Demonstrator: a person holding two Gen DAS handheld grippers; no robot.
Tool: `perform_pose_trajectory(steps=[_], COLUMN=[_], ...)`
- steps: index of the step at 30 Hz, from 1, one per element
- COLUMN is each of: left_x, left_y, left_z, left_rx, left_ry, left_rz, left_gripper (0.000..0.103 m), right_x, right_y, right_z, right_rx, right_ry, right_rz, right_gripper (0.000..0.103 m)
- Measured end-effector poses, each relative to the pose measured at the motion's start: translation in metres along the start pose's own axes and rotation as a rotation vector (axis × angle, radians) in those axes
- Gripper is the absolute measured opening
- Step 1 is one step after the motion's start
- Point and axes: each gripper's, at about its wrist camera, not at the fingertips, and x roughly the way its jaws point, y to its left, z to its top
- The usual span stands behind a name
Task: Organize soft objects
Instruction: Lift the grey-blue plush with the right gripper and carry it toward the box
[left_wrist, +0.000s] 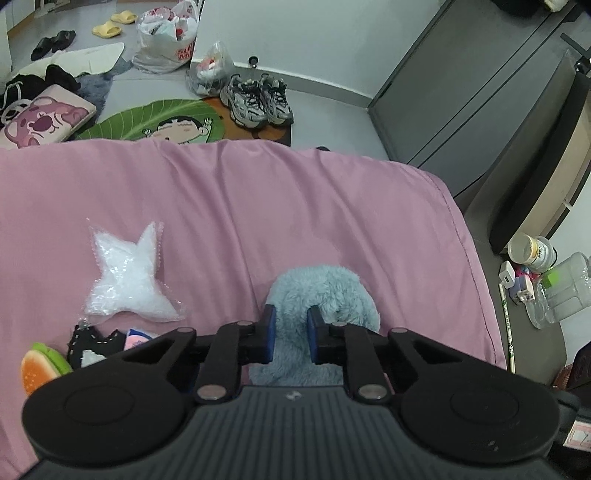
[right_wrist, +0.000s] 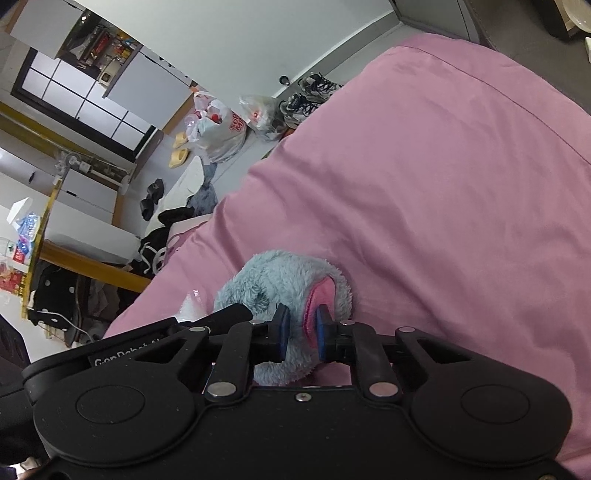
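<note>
On the pink bed (left_wrist: 258, 192), blue plush toy (left_wrist: 325, 291) pinched by both hand-held grippers, left (left_wrist: 291, 334) on fuzzy body, right (right_wrist: 302, 330) clamping pink-lined ear (right_wrist: 319, 295), likely for two-point lift toward star pillow (left_wrist: 129, 273) cluster at 9 o'clock.

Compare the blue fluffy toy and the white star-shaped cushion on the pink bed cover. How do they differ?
The blue fluffy toy is shaggy and rounded; the white star cushion is smooth, pointed and wrapped in clear plastic. The toy sits between the left gripper fingers; the star lies untouched. Both rest on the pink cover.
</note>
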Motion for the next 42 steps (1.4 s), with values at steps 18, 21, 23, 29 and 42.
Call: perform_pose_trajectory(steps=[18,21,23,29,42], left_x=[-0.065,-0.08,-0.089,-0.118,-0.171], left_y=[0.034,0.044,0.05,0.07,0.131], left_z=[-0.01,-0.012,-0.013,-0.014,-0.021], left_rx=[-0.034,-0.046,-0.054,-0.086,-0.164], left_ry=[-0.116,-0.143,-0.16,-0.214,-0.298], left_rz=[0.048,0.051,0.047,0.068,0.11], left_gripper=[0.016,0.015,0.015,0.015,0.015], right_x=[-0.014,-0.018,-0.021,-0.022,-0.015], right_y=[0.045,0.059,0.069,0.103,0.167], right_z=[-0.013,-0.018,-0.019,-0.033,-0.07], right_rx=[-0.151,-0.193,-0.219,-0.305,-0.367], right_ry=[0.019,0.016,0.009,-0.006,0.003], right_rz=[0.124,0.146,0.159,0.177,0.269], right_gripper=[0.014,0.014,0.014,0.014,0.014])
